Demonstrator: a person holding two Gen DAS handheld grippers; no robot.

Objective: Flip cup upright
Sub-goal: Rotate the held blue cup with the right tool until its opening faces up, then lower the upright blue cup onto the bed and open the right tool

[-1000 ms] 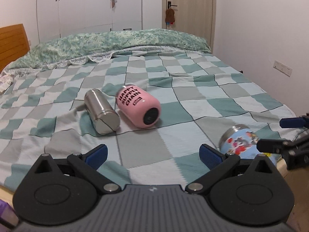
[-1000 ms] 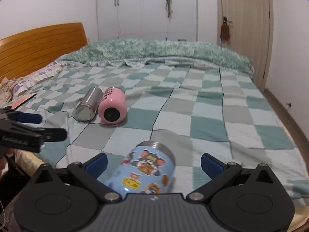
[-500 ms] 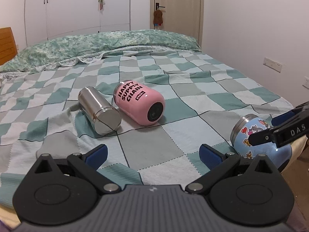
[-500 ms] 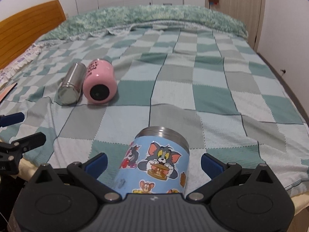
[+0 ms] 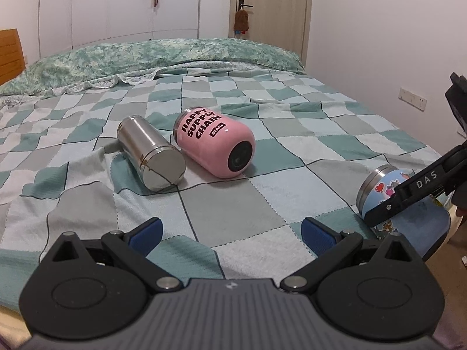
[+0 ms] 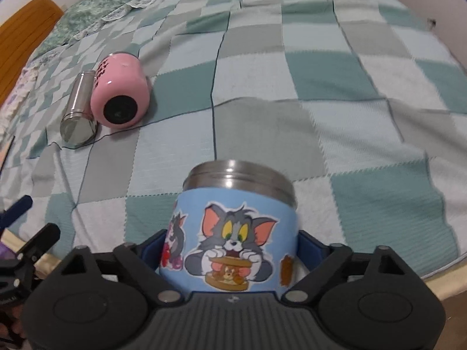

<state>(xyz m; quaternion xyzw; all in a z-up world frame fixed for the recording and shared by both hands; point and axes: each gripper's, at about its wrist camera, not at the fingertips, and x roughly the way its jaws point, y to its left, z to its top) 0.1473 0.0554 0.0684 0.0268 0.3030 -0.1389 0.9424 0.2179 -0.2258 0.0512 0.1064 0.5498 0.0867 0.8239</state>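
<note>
A light blue cup with cartoon cat stickers (image 6: 233, 230) lies on its side at the near edge of the bed, steel rim pointing away. My right gripper (image 6: 233, 250) straddles it, a blue pad on each side against its wall. In the left wrist view the same cup (image 5: 388, 201) lies at the right, with the right gripper's black finger (image 5: 414, 192) across it. My left gripper (image 5: 232, 234) is open and empty over the blanket. A pink cup (image 5: 214, 145) and a steel cup (image 5: 151, 153) lie on their sides side by side.
The bed has a green, grey and white checked blanket (image 5: 292, 122) with a wooden edge (image 6: 437, 287) at the front. A wooden headboard (image 6: 23, 26) is far left. Wardrobes and a door (image 5: 271, 8) stand behind the bed.
My right gripper has moved forward and down over the blue cup, and its pads now sit against the cup's sides. My left gripper has shifted slightly closer to the bed.
</note>
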